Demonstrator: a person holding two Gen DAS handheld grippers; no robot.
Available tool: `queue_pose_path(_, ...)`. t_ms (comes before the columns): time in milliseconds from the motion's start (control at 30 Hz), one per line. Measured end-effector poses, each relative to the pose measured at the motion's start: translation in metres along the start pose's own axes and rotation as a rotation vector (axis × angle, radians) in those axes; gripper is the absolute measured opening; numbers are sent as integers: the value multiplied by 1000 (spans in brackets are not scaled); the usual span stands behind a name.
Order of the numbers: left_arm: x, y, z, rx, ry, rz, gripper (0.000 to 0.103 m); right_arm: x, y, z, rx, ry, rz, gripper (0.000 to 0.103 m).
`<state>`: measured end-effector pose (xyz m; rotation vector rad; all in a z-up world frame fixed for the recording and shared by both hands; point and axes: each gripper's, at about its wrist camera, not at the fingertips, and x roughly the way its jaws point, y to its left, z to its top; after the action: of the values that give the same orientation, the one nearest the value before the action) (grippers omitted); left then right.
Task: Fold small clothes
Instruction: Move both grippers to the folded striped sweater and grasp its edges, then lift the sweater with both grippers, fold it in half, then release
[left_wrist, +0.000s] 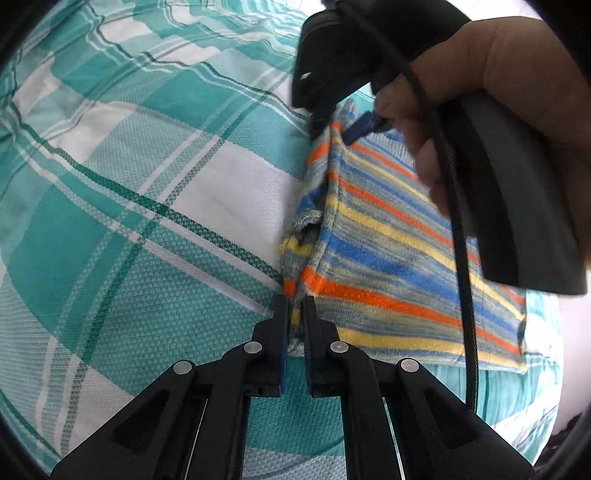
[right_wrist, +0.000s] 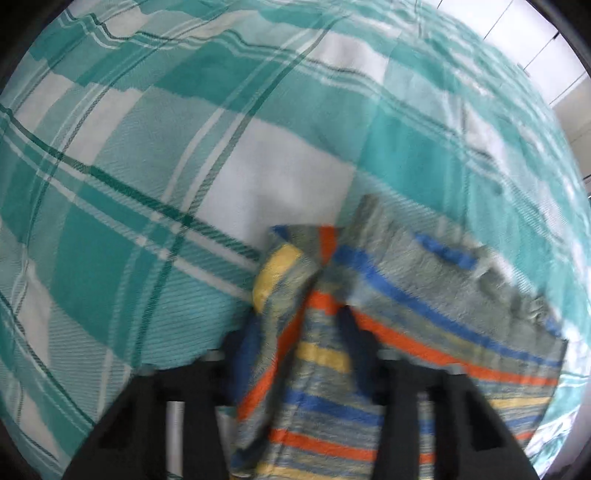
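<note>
A small knitted garment (left_wrist: 388, 258) striped in orange, blue, yellow and grey lies at the right of the left wrist view, on a bedsheet (left_wrist: 129, 221) checked in teal and white. The black left gripper (left_wrist: 295, 306), at lower centre of that view, is nearly closed, its fingers pinching the garment's near left corner. At the upper right, a hand (left_wrist: 498, 92) holds the black right gripper (left_wrist: 321, 122), tips down on the garment's far edge. In the blurred right wrist view the right gripper (right_wrist: 295, 332) stands narrowed, a bunched fold of the striped garment (right_wrist: 325, 387) between its fingers at lower centre, the sheet (right_wrist: 147, 147) spreading behind.
</note>
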<state>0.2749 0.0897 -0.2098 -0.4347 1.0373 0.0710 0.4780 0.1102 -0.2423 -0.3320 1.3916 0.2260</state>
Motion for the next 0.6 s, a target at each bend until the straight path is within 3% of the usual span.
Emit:
queue_pose_path(100, -3, -3, 0, 3, -1, 9, 5, -9, -11, 0, 18, -17, 38, 17)
queue_pose_path(300, -21, -17, 8, 35, -24, 10, 4, -29, -29, 4, 26, -53, 113, 13)
queue_pose_path(433, -68, -53, 9, 104, -96, -71, 4, -59, -61, 0, 33, -106, 208, 12)
queue_pose_path(600, -89, -120, 16, 205, -134, -198, 3, -97, -152, -22, 68, -178, 289, 11)
